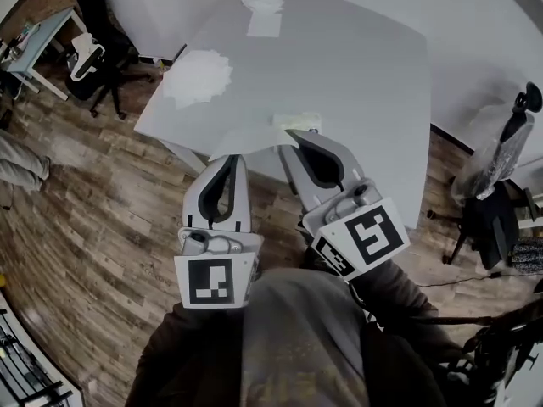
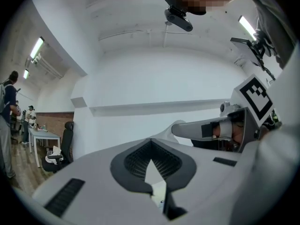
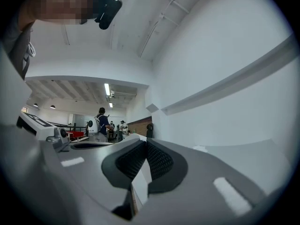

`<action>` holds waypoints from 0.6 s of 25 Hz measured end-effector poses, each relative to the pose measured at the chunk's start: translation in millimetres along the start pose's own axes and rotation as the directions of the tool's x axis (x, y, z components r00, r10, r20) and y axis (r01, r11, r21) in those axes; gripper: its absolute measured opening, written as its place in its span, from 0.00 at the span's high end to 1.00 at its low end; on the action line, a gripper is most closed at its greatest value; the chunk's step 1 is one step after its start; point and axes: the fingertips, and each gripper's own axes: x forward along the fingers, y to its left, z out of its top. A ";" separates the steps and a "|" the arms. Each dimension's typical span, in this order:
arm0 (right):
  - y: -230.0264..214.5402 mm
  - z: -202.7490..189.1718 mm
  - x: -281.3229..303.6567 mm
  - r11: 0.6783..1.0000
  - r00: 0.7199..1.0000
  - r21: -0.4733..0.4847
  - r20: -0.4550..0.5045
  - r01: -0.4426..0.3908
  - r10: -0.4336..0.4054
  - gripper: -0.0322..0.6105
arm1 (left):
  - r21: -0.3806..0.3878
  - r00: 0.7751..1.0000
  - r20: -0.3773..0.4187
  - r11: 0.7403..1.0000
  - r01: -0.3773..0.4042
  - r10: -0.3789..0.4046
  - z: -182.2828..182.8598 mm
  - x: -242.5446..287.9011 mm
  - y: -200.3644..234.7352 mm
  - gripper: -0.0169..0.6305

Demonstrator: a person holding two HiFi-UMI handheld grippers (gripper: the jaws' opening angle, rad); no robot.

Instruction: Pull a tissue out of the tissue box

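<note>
Left gripper [image 1: 231, 159] and right gripper [image 1: 294, 136] were each clamped on a tissue [image 1: 254, 139] stretched between them, just beside the box [image 1: 299, 119] at the table [image 1: 356, 66] edge. Pull judged nearly complete; next move: lift clear, then release.

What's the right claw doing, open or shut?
Shut. In the right gripper view the right gripper has its jaws closed on a thin white tissue pinched between them.

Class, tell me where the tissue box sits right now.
Head view: the tissue box sits at the white table's near edge, just beyond the right gripper's jaws.
</note>
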 end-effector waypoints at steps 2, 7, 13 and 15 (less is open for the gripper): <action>-0.5 2.9 1.3 1.000 1.000 -0.010 0.005 -0.005 0.005 0.95 | 0.001 0.999 0.036 1.000 -0.016 0.016 9.6 3.5 2.9 0.98; -2.2 4.1 1.6 1.000 1.000 -0.018 0.005 -0.014 0.014 0.95 | -0.003 0.998 0.058 1.000 -0.026 0.026 14.1 8.4 1.3 0.98; -4.4 3.2 -0.7 0.999 1.000 -0.025 0.000 -0.027 0.027 0.95 | -0.007 0.998 0.054 1.000 -0.027 0.027 11.7 12.1 -5.0 0.98; -5.7 3.5 -2.0 0.999 1.000 -0.025 -0.001 -0.029 0.029 0.95 | -0.008 0.998 0.050 1.000 -0.029 0.030 11.1 13.0 -6.8 0.98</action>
